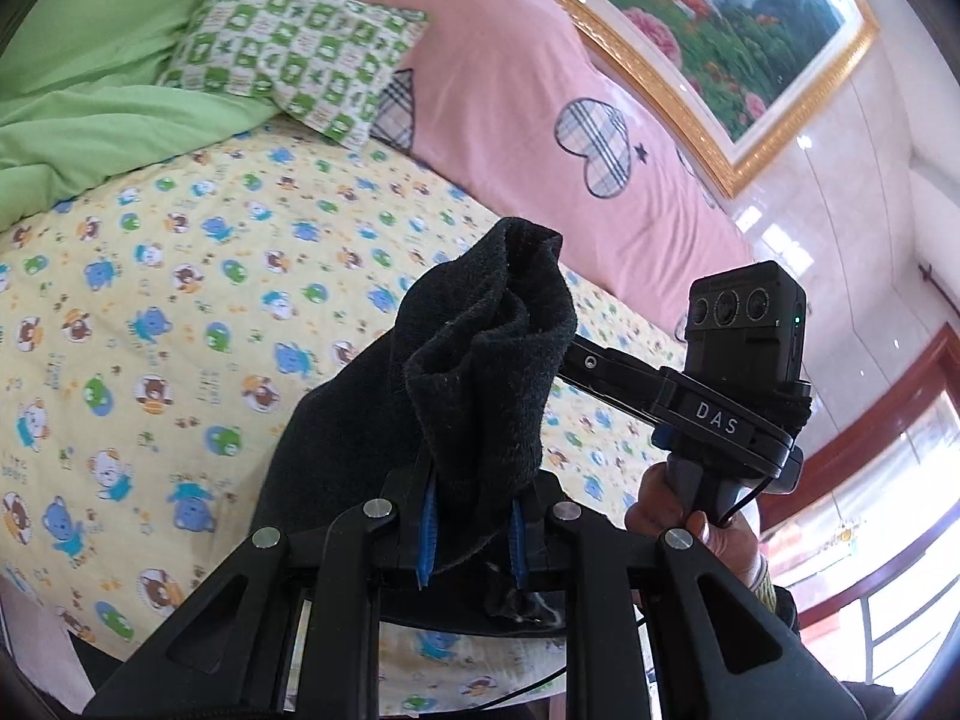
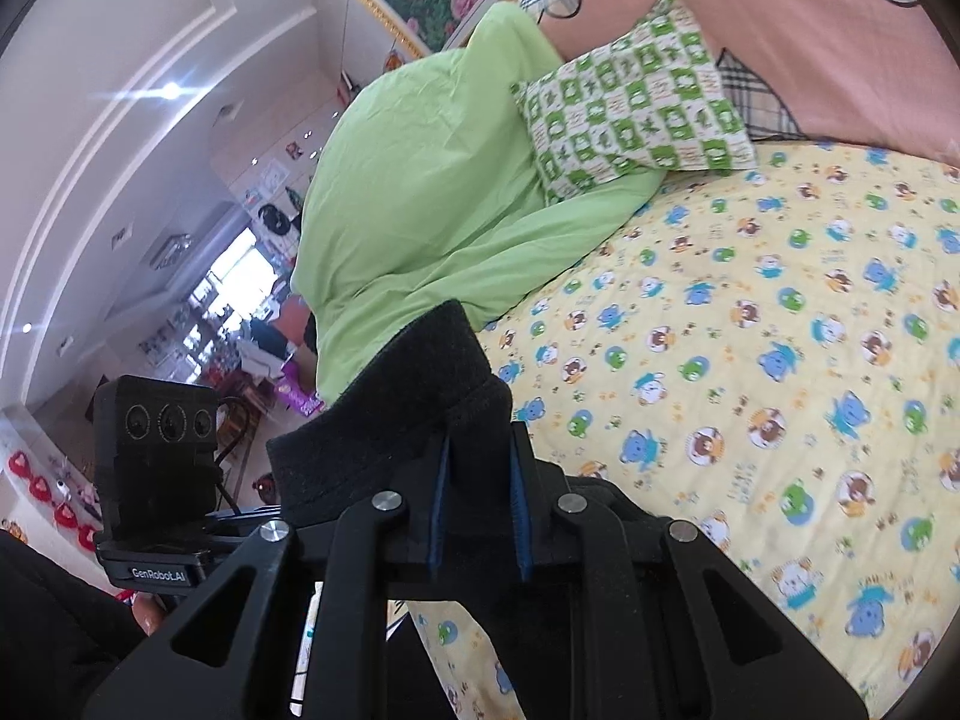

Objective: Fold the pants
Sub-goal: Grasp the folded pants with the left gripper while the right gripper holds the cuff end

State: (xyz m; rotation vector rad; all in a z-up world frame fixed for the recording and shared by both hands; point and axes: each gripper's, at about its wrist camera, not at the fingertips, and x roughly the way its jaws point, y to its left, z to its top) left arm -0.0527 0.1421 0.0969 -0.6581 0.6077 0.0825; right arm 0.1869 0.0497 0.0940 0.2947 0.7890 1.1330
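While both grippers are raised over the bed sheet [image 1: 180,276], each pinches a bunch of the black pants [image 1: 492,360]. The left gripper [image 1: 471,534] has its blue pads narrowed onto the fabric, which stands up in a bulge just beyond its jaws. To the right of those jaws the right gripper [image 1: 708,402] shows the lettering "DAS". In the right wrist view, its own jaws are likewise clamped narrow on dark cloth, and "GenRobot.AI" is legible on the unit to their left. A green-checked pillow [image 2: 636,102] and a green quilt [image 2: 420,180] lie well beyond the jaws.
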